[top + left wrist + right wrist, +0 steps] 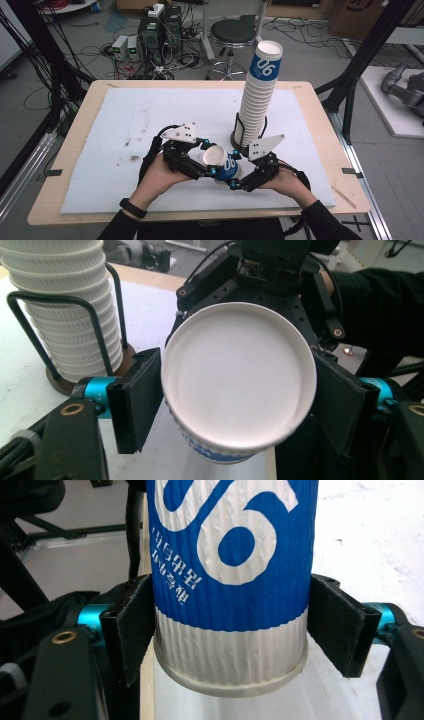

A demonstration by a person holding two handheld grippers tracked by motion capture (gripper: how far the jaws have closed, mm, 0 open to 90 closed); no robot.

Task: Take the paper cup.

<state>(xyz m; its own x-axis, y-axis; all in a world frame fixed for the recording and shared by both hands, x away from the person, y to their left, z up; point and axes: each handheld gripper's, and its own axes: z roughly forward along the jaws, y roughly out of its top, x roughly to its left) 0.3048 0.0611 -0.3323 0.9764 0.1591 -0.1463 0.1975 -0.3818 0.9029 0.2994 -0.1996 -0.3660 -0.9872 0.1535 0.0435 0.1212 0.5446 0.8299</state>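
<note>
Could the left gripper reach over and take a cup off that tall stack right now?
Probably not yet. The left gripper is shut on the loose cup, which the right gripper grips too. The cup stack stands just behind, with nothing between, but it would have to let go first.

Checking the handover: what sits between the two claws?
A single paper cup, held between the left claw and right claw, clearest in the high view.
</note>
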